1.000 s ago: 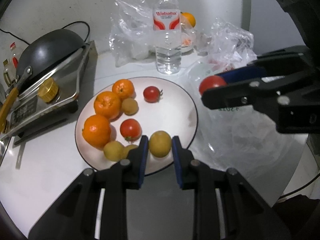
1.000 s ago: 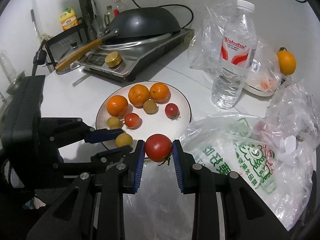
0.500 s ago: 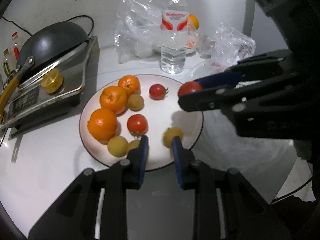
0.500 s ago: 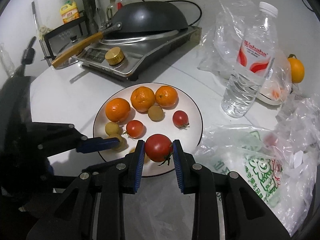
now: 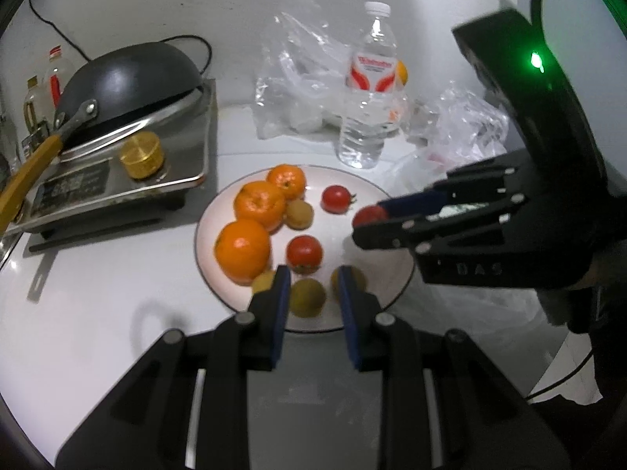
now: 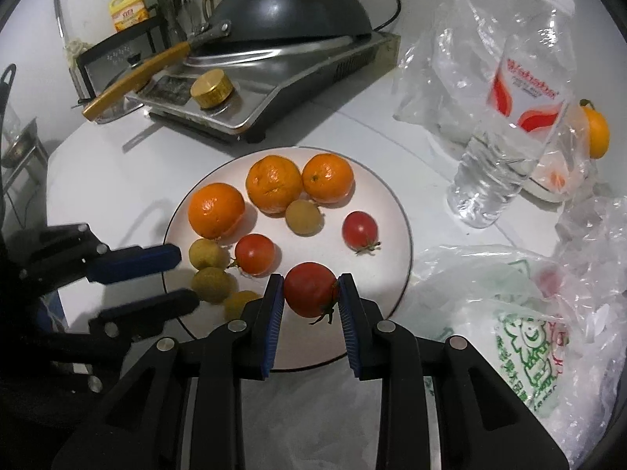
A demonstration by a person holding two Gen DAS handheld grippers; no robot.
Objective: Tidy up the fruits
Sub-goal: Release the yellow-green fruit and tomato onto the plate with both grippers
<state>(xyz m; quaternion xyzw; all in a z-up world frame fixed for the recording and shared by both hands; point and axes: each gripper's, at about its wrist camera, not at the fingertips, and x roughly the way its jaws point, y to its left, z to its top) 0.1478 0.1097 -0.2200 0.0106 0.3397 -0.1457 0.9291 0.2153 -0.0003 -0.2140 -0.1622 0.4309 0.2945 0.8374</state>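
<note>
Peering past my right hand-held gripper [image 6: 307,297], I see its pads clamped on a smooth red tomato [image 6: 310,289], stem end down toward me, above the plate [image 6: 399,211]. My left hand-held gripper [image 5: 312,288] is closed empty; its finger half hides a small yellow fruit [image 5: 354,279].

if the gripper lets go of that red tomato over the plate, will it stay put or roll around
The tomato is round and smooth, so it will probably roll a little. The plate looks shallow, so its rim may barely stop it. Its skin seems soft; a hard squeeze could bruise it.
</note>
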